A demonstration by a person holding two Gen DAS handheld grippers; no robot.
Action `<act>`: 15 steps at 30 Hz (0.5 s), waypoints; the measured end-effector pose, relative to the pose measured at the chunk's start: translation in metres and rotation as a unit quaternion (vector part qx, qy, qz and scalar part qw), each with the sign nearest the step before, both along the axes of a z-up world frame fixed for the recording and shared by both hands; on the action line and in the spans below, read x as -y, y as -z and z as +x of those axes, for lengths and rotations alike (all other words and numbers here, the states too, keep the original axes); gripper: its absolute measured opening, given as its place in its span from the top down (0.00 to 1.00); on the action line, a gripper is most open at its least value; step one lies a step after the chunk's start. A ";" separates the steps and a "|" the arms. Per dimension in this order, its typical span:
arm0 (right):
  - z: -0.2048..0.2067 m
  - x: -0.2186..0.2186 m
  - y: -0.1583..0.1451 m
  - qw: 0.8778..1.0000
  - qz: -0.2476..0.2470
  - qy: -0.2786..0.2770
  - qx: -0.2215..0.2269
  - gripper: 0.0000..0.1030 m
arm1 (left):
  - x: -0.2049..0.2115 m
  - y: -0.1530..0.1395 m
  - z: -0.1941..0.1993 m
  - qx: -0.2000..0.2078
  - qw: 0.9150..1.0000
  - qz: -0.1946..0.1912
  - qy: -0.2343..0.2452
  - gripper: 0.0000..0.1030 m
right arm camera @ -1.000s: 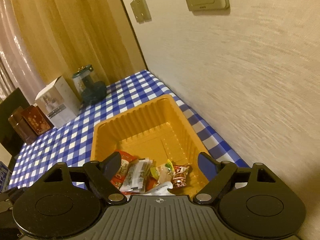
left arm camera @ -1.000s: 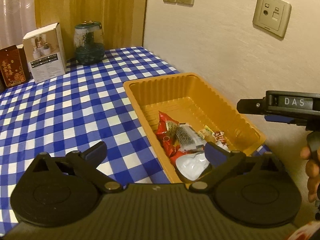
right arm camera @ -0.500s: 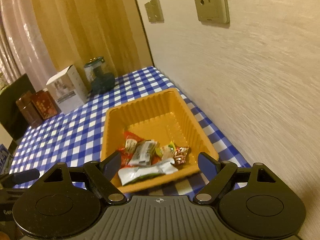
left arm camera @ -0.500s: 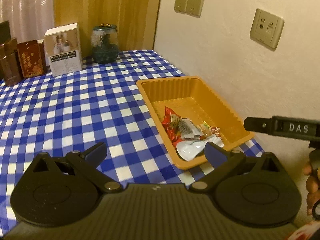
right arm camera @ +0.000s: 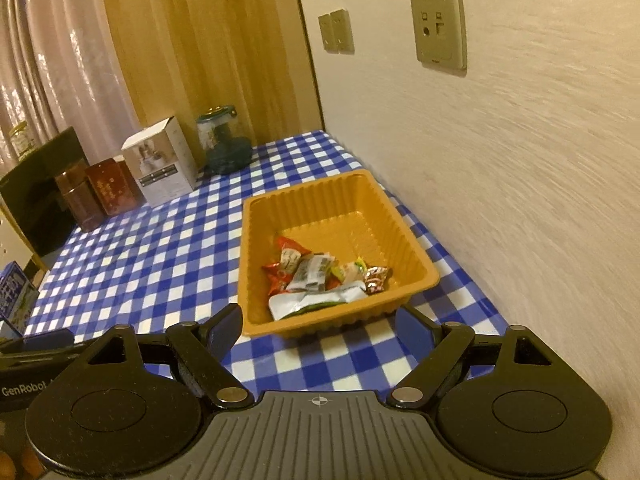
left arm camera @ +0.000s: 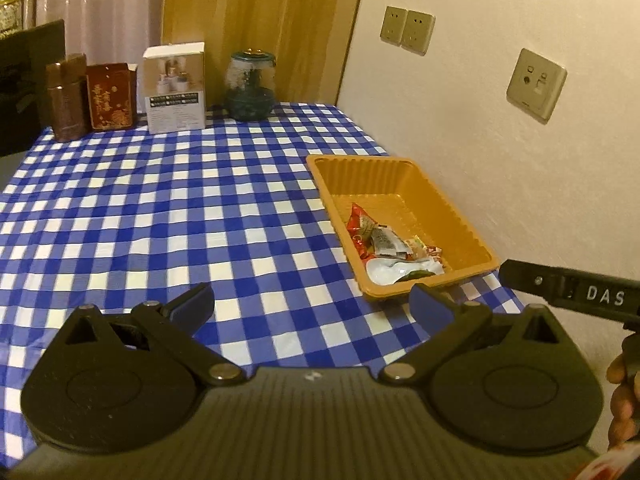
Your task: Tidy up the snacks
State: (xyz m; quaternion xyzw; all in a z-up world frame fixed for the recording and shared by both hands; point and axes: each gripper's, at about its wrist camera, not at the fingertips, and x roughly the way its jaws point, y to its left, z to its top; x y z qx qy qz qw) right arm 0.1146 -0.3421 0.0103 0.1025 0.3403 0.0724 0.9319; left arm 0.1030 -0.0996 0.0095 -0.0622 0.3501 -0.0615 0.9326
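Where the blue-and-white checked tablecloth meets the wall, the orange ribbed plastic tray holds the small wrapped snacks at its near end. Short of the tray, left gripper and right gripper hang with jaws apart, empty.

the print on the snack wrappers in the orange tray is too small to read, the white packet hides part of the pile, and a hand is cut by the right edge.
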 end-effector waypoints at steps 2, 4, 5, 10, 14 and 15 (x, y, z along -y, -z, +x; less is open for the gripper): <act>-0.007 -0.005 -0.001 1.000 -0.004 -0.005 0.002 0.19 | -0.001 -0.004 -0.007 0.002 1.000 0.007 -0.005 0.00; -0.015 -0.008 -0.004 1.000 -0.008 -0.007 0.003 0.19 | -0.003 -0.008 -0.013 0.002 1.000 0.005 -0.008 0.00; -0.017 -0.010 -0.005 1.000 -0.011 -0.007 0.003 0.19 | -0.004 -0.009 -0.016 0.002 1.000 0.005 -0.010 0.00; -0.033 -0.012 -0.011 1.000 -0.022 -0.006 0.007 0.19 | -0.005 -0.017 -0.029 0.004 1.000 0.010 -0.016 0.00; -0.046 -0.011 -0.015 1.000 -0.022 -0.005 0.004 0.19 | -0.006 -0.020 -0.040 0.001 1.000 0.011 -0.020 0.00; -0.049 -0.012 -0.015 1.000 -0.021 -0.007 0.003 0.19 | -0.007 -0.021 -0.043 0.000 1.000 0.013 -0.022 0.00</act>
